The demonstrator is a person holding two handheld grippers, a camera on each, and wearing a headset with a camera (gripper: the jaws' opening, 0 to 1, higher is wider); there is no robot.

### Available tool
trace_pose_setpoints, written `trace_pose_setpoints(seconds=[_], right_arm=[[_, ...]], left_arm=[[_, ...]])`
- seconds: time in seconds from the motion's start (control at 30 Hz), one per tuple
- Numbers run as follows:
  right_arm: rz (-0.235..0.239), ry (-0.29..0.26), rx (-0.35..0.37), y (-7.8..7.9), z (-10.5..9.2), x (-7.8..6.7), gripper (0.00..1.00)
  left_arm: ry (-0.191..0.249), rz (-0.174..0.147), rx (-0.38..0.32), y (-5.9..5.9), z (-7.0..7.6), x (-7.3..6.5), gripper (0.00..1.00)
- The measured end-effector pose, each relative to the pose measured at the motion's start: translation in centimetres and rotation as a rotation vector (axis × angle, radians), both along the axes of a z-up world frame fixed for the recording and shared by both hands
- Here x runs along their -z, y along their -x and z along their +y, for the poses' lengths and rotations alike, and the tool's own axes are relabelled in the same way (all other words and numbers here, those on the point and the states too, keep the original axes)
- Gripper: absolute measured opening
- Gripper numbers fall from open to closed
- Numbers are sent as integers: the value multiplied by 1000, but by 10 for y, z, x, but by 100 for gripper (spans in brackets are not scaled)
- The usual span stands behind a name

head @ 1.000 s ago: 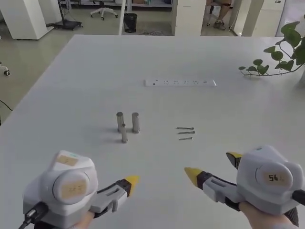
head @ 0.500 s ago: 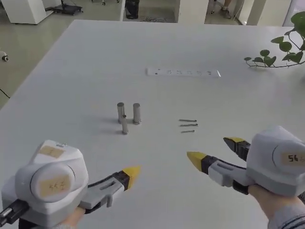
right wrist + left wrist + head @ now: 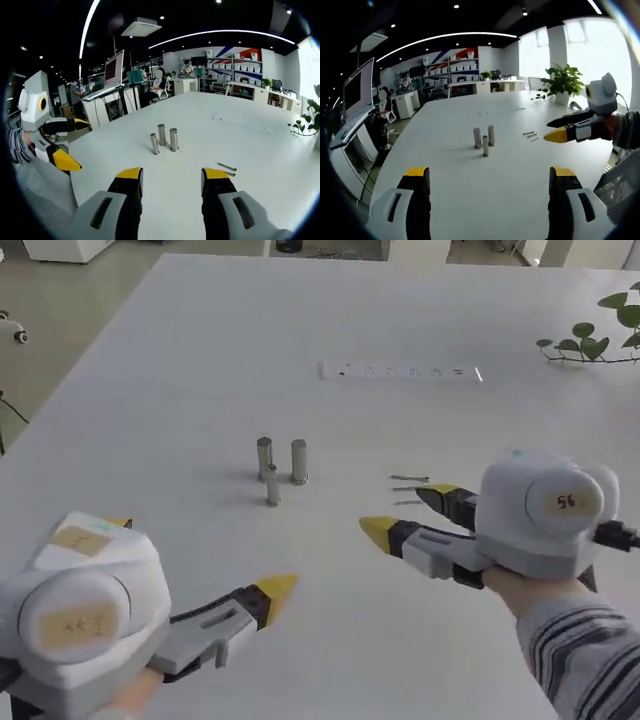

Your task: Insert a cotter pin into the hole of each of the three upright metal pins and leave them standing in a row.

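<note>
Three upright metal pins (image 3: 272, 483) stand clustered in a small triangle on the white table (image 3: 200, 360); they show too in the left gripper view (image 3: 485, 145) and the right gripper view (image 3: 162, 134). Three thin cotter pins (image 3: 405, 488) lie flat to their right, partly behind my right gripper. My right gripper (image 3: 408, 512) hovers open just in front of them, with nothing between its fingers. My left gripper (image 3: 200, 555) is open and empty near the table's front, well short of the metal pins. The cotter pins (image 3: 227, 167) lie ahead and right of the right jaws.
A white power strip (image 3: 400, 371) lies across the table behind the pins. A leafy plant (image 3: 590, 345) reaches in at the far right edge. Bare tabletop surrounds the pins. Office desks and people stand beyond the table.
My right gripper has moved forward and left, closing on the cotter pins. The head camera has tilted down and nearer. The left gripper stays low at the front; pins unmoved.
</note>
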State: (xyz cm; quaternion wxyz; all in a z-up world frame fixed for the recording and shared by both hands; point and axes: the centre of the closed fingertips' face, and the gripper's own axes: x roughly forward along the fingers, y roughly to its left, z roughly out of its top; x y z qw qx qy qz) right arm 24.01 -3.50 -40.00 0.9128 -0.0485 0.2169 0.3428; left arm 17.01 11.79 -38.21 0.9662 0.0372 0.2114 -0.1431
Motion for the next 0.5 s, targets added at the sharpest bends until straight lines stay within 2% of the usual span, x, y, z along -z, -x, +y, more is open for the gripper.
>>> trace_pose_setpoints(seconds=[0.13,0.33,0.5], right_arm=[[-2,1,-41,-11,17,3,38],[13,-4,-87,-25,40,9,36],[32,-15,-118,-37,60,15,34]], left_arm=[[1,-19,2,-4,1,-4,98],[8,17,18,-6,1,0,95],[32,11,5,-13,5,-2,95]])
